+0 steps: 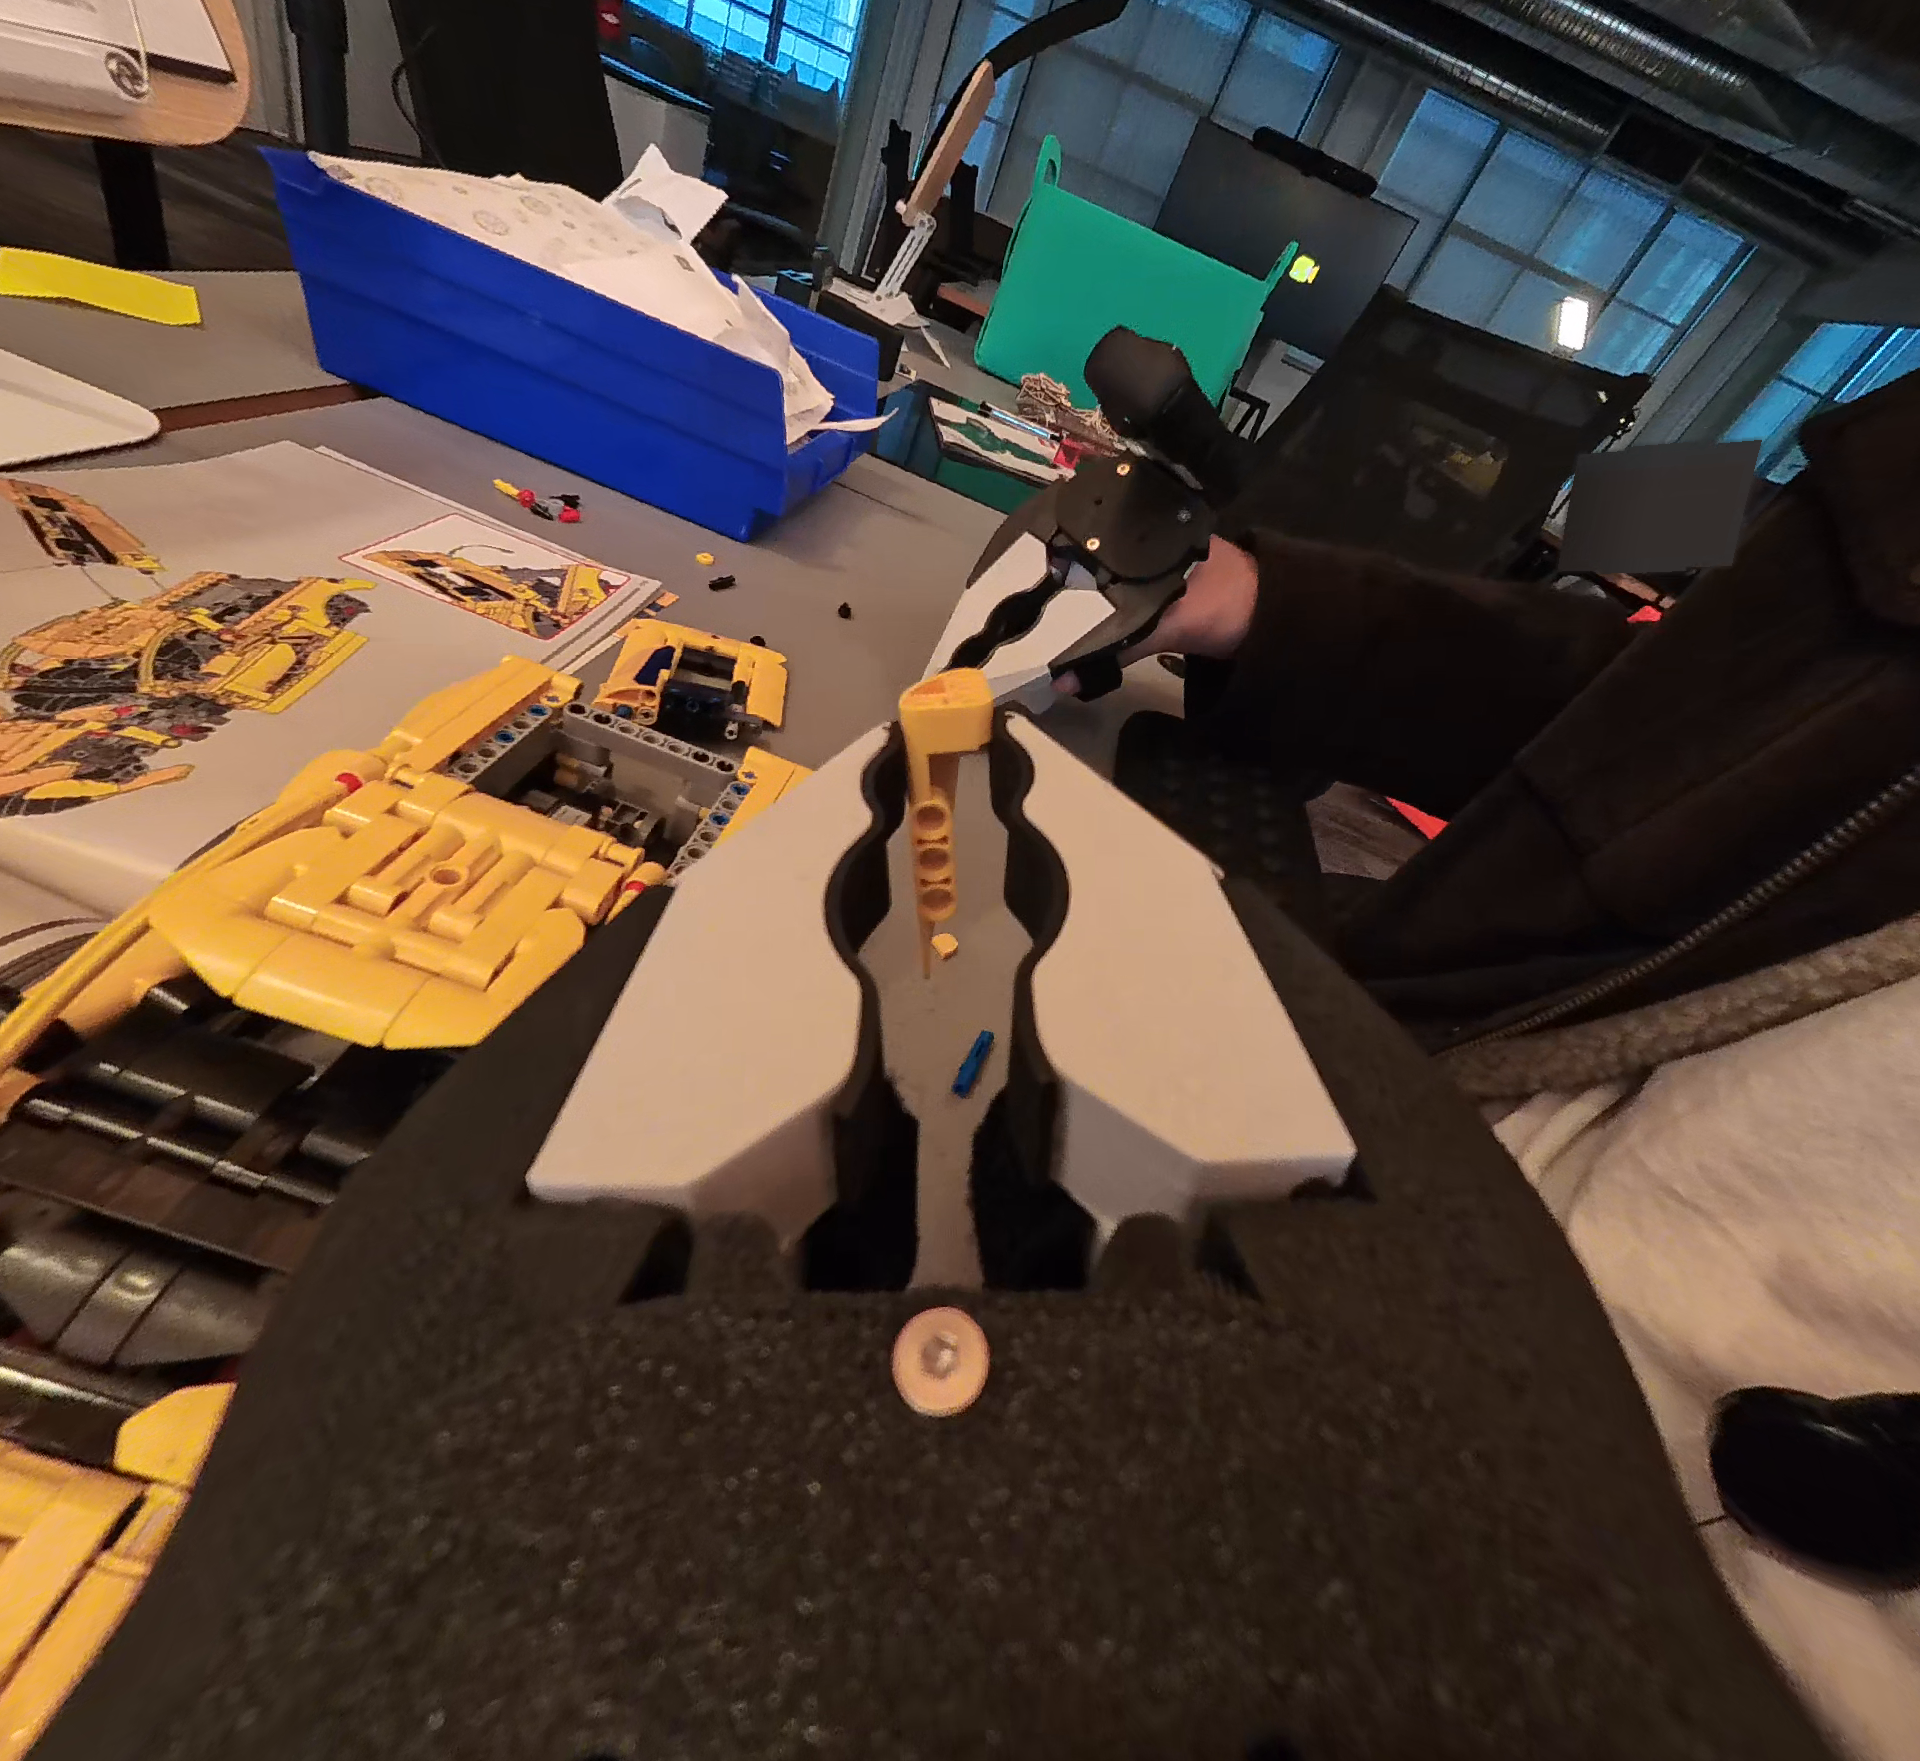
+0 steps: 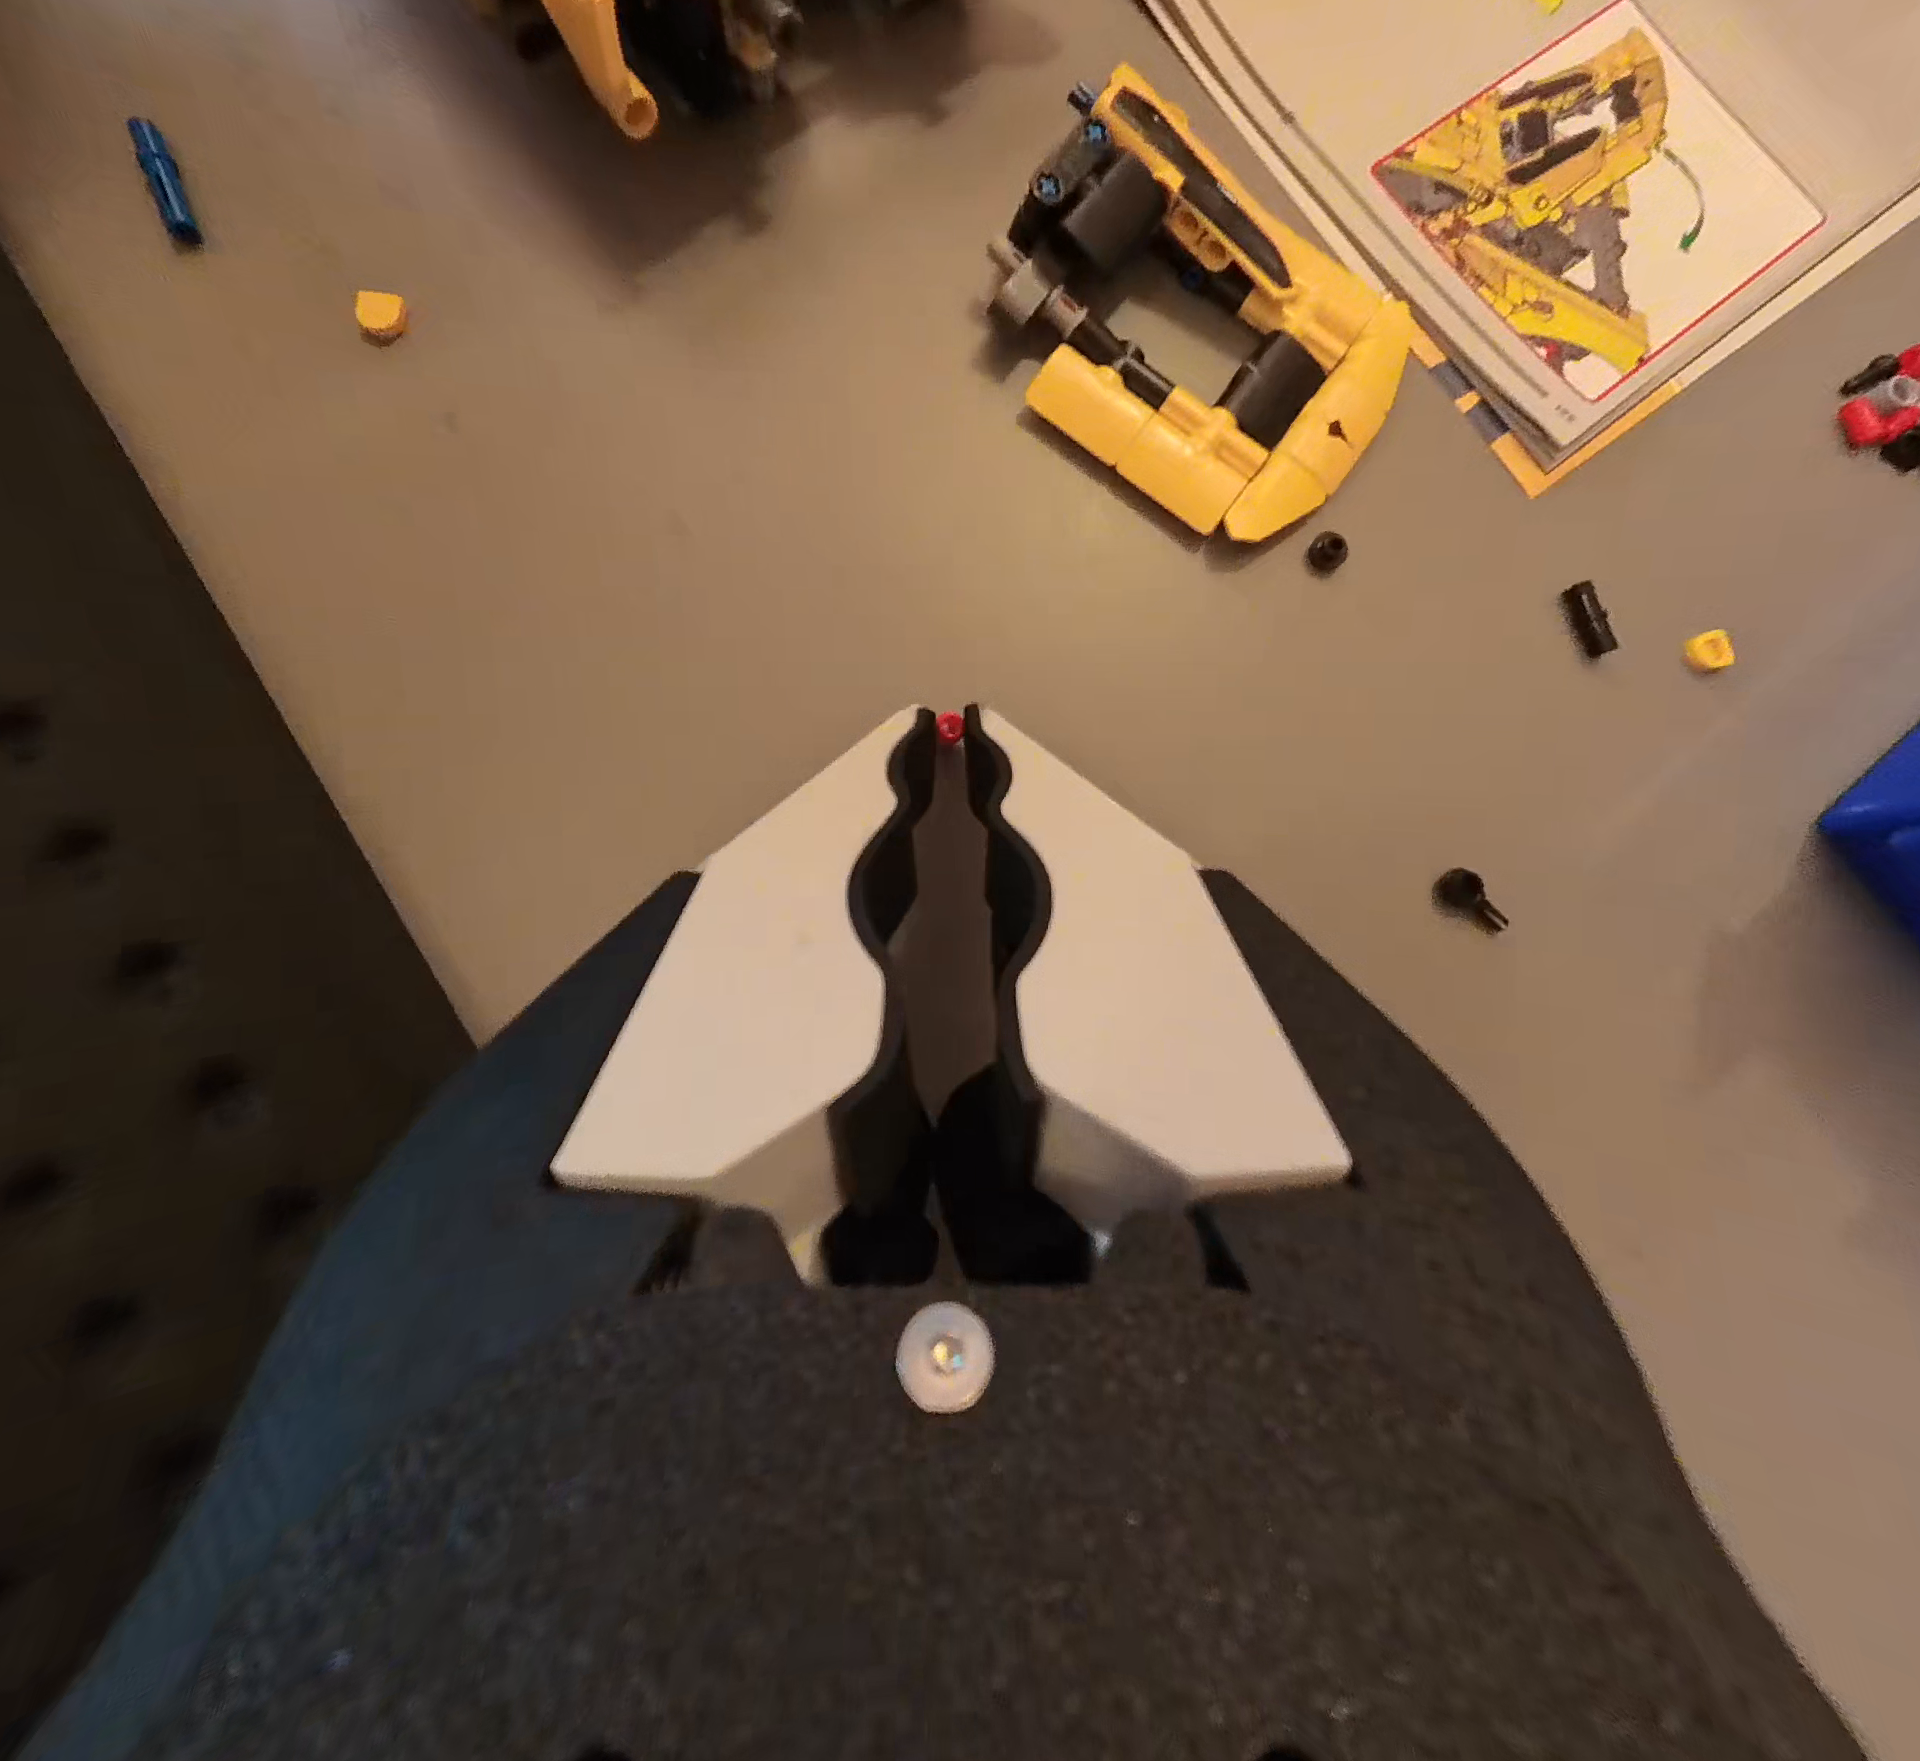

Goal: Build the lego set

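Note:
My left gripper is shut on a long yellow beam piece and holds it upright above the table. My right gripper is shut on a small red pin at its fingertips, above the grey table. The right gripper also shows in the left wrist view, its tips close to the top of the yellow beam. The large yellow lego vehicle lies to the left. A smaller yellow and black sub-assembly lies on the table ahead of the right gripper.
An open instruction booklet lies at the upper right. Loose pieces are scattered: a blue pin, small yellow pieces, black pins. A blue bin with paper bags stands at the back. The table edge runs along the left. The left gripper's tips are roughly 25 cm from the right gripper's.

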